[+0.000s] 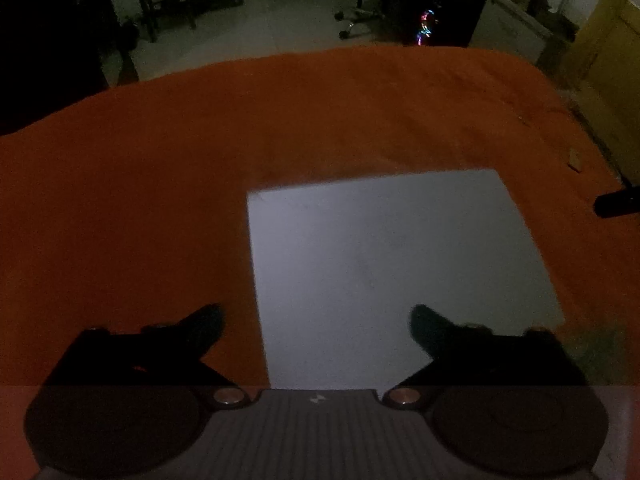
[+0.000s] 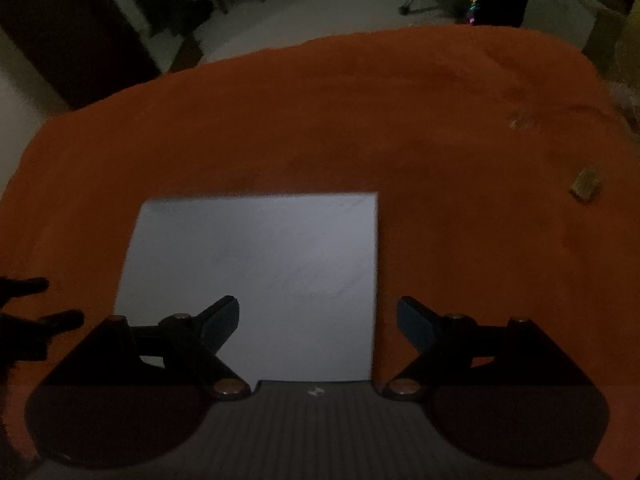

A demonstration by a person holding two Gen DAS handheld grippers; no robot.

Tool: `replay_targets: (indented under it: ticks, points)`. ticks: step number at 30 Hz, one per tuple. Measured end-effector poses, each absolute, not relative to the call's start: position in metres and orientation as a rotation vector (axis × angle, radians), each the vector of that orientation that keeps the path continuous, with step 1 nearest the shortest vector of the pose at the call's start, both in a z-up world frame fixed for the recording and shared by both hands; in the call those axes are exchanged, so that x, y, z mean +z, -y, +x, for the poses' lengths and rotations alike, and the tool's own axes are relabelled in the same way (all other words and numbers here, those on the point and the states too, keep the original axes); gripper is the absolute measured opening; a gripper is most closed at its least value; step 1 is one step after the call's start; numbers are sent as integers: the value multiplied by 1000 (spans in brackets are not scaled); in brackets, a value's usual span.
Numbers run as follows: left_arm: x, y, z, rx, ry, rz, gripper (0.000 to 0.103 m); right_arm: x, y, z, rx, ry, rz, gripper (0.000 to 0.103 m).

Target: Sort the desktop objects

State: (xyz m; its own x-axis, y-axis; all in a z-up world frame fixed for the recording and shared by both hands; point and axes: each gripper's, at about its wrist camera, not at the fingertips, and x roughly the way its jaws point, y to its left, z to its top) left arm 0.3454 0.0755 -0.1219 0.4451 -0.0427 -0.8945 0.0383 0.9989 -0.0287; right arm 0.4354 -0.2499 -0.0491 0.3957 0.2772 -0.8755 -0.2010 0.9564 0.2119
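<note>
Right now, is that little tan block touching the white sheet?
Apart. In the right wrist view the block lies well to the right of the sheet, with a broad stretch of bare orange cloth between them.

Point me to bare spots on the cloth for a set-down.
Free: orange cloth between white sheet and the far edge, plus the stretch left of the sheet. Small tan block occupies the right side. Nowhere crowded.
</note>
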Motion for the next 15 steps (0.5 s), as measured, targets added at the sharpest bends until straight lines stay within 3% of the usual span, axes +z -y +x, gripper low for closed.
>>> replay_targets:
  ticks: [15]
  points:
    - [-192, -111, 396, 162, -1233, -52, 102, -127, 239, 479, 292, -1085, -116, 103]
